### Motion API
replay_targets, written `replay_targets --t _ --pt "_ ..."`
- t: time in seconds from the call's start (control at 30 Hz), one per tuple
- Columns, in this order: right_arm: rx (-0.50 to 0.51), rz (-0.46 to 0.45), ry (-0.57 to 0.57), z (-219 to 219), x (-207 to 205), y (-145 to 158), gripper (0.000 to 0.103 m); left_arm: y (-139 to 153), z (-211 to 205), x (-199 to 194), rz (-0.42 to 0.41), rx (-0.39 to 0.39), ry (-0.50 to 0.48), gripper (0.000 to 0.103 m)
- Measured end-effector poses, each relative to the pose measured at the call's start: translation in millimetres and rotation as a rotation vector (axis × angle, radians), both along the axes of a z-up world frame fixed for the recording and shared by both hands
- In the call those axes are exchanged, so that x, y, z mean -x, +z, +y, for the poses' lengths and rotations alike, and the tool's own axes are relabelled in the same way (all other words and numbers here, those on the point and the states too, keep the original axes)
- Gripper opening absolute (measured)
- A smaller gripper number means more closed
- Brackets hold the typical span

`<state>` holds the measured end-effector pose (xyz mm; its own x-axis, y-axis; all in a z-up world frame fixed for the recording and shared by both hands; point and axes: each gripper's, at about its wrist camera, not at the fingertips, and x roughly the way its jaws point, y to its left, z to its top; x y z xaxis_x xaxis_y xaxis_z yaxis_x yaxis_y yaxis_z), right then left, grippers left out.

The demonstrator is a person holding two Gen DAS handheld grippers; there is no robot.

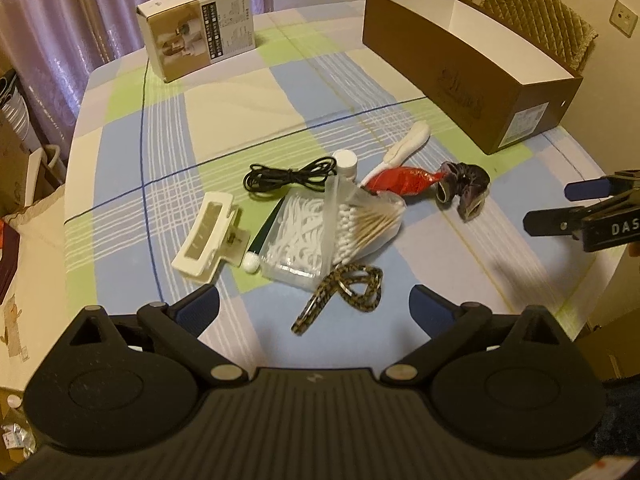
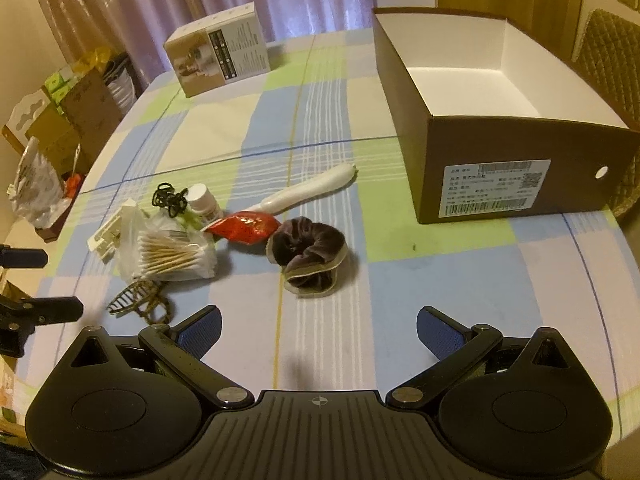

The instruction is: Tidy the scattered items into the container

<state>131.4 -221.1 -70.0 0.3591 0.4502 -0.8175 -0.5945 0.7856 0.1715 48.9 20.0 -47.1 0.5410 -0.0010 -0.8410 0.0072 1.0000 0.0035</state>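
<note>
Just ahead of right gripper (image 2: pixel 318 330) lies scrunchie (image 2: pixel 308 258).

The print on the white label (image 2: pixel 494 189) of the brown cardboard box (image 2: pixel 480 152) is too small to be read, while the dark green tube with a white cap (image 1: pixel 260 240) is largely hidden behind the clear plastic case of cotton swabs (image 1: pixel 320 232).

The right gripper (image 1: pixel 548 208) carries white letters "DAS" on its black body — cut off at the picture's edge. The brown box (image 2: pixel 516 168) bears a white shipping label (image 2: pixel 494 188) with barcodes and a QR code (print too small to read). The small carton (image 2: pixel 218 58) has a dark text panel — illegible.
</note>
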Motion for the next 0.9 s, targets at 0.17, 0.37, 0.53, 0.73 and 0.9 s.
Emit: replay_targets --t 0.17,0.37,0.53,0.73,0.9 --pt "0.007 -0.007 0.033 4 -12 -8 0.101 -4 -3 -16 -0.034 0.005 -0.025 0.098" --pt "0.010 -0.010 0.073 11 -23 -17 0.101 -17 -10 -34 -0.043 -0.004 -0.086 0.093" --pt "0.017 0.002 0.074 9 -33 -21 0.101 -27 -16 -48 -0.053 -0.021 -0.144 0.089" --pt "0.046 0.019 0.036 -4 -44 -26 0.101 -40 -19 -63 -0.043 -0.041 -0.206 0.078" --pt "0.062 0.036 0.003 -19 -50 -29 0.101 -49 -23 -70 -0.012 -0.054 -0.248 0.053"
